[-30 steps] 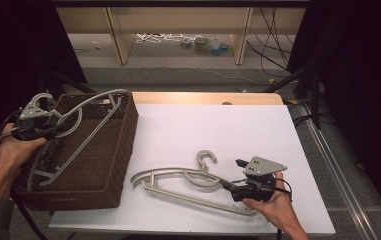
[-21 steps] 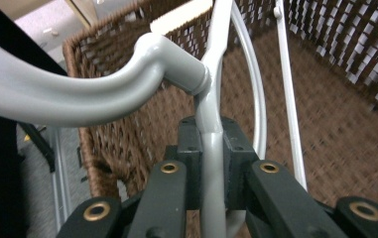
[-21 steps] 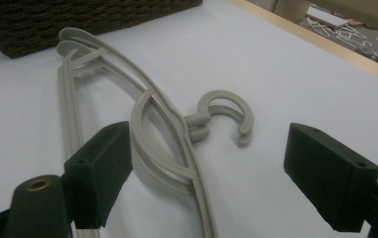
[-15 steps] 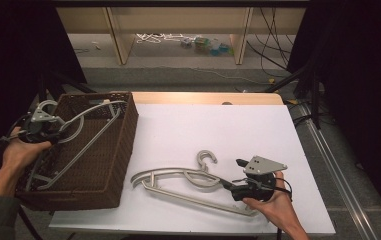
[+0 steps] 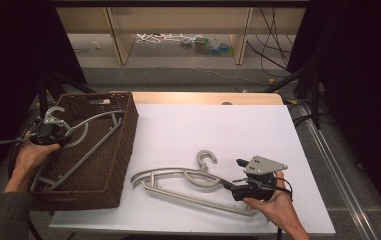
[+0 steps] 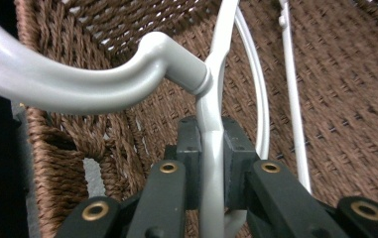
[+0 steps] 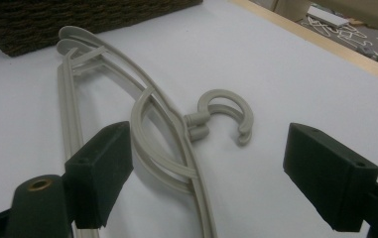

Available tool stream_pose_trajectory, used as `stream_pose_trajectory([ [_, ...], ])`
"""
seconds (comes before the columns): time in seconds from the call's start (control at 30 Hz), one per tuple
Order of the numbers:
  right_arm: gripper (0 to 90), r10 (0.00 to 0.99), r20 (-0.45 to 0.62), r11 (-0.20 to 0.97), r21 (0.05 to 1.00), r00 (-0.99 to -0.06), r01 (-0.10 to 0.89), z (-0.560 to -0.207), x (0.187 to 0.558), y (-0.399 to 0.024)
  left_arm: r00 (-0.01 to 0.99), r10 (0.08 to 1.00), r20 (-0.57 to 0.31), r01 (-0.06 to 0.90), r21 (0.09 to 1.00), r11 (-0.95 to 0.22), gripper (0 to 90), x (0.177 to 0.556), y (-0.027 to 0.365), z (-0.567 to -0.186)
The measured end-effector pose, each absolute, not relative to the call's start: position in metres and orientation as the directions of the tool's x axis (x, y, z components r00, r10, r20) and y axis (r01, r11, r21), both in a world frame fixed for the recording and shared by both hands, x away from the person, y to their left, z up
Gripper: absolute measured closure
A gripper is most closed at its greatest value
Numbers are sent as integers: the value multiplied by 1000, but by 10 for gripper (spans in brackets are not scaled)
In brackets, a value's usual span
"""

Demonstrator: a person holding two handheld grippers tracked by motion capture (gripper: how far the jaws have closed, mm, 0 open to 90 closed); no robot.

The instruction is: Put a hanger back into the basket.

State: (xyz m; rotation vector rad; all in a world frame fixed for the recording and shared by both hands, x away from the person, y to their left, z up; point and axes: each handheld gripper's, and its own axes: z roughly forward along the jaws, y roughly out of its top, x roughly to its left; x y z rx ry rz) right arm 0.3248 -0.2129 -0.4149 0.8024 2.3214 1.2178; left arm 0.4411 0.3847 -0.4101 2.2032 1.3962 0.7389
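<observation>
left gripper (image 5: 48, 131): you clamp the grey hanger (image 5: 85, 137) near its hook, jaws closed on it.
basket (image 5: 123, 145): hanger sits half inside; lower it flat along the floor, then let go.
right gripper (image 5: 230, 186): jaws wide open around the stacked hangers (image 5: 178, 182) on the white table (image 5: 238, 130); pinch one only.

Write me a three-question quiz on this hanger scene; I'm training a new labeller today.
1. True or false: the left tongs are shut on a hanger over the wicker basket.
2. How do the right tongs stand? A) open B) shut on a hook C) shut on the basket rim
3. What lies on the white table in front of the right tongs?

Key
1. True
2. A
3. Grey hangers stacked together, hooks pointing away from the person.
</observation>
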Motion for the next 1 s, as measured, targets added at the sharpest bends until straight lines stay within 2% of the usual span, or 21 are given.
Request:
stream_pose_trajectory([
  [0.3, 203, 653, -80, 452, 839, -753, 303, -414, 325, -213, 289, 942, 168, 733, 595, -331, 796, 445, 392, -425],
  [0.43, 203, 658, -76, 449, 838, -750, 309, -414, 325, -213, 263, 952, 155, 750, 588, -303, 759, 443, 396, -427],
  [0.63, 202, 656, -81, 450, 840, -751, 303, -415, 326, -214, 213, 959, 187, 722, 631, -284, 559, 434, 398, -418],
  [0.77, 201, 656, -78, 450, 839, -751, 307, -415, 325, -213, 154, 978, 139, 695, 688, -207, 411, 428, 394, -405],
  [1.0, 200, 659, -77, 444, 843, -748, 305, -414, 325, -213, 139, 986, 96, 617, 770, -162, 300, 412, 380, -375],
])
